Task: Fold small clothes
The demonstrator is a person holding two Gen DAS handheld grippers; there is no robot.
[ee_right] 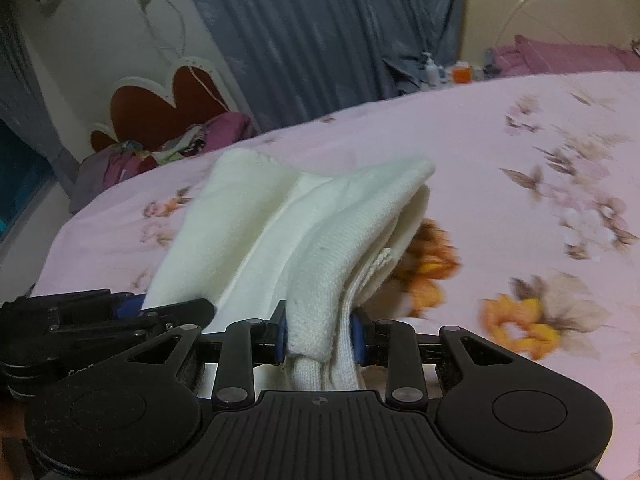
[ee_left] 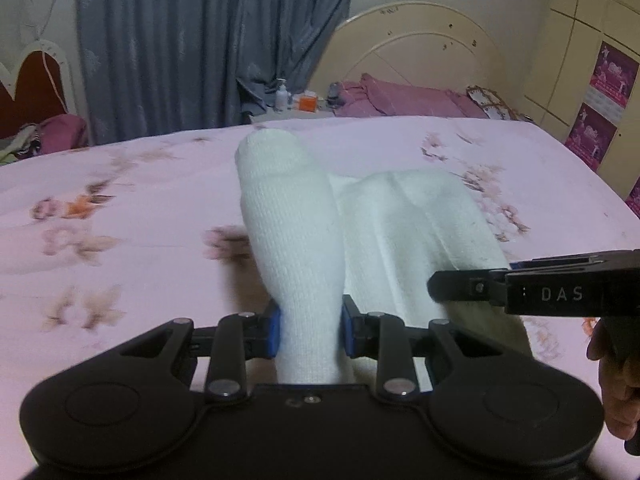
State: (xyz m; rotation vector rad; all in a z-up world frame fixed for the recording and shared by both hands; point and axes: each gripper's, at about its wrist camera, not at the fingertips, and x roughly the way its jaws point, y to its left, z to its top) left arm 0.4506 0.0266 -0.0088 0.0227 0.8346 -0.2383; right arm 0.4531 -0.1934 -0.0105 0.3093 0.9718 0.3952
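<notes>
Over the pink floral bedsheet (ee_left: 120, 208) your left gripper (ee_left: 311, 330) is clamped on a white knitted garment (ee_left: 292, 240); its blue pads (ee_left: 274, 330) press into the cloth from both sides, and the jaws stand narrow, only as far apart as the bunched fabric between them. From that grip a tube of white knit runs up and away from you, ending in a rounded closed tip. Beside it, to the right in your left wrist view, a second flatter fold of the same white cloth spreads toward your right gripper (ee_left: 452, 286), which reaches in from the right edge, its black finger lying against that fold. A bit of your hand (ee_left: 616, 384) shows behind it.

Your right gripper (ee_right: 320, 336) is likewise clenched on the white garment (ee_right: 312, 240): in the right wrist view the blue pads (ee_right: 357, 338) squeeze a thick bundle of several knit layers, and the jaws are only partly open around it. The cloth fans out ahead of the fingers in folds and hangs above the sheet, not lying flat. Your left gripper (ee_right: 132, 308) shows at the lower left of that view, close beside the right one, with the white cloth running to it.

Both grippers hold the same piece, side by side, lifted over the bed.
</notes>
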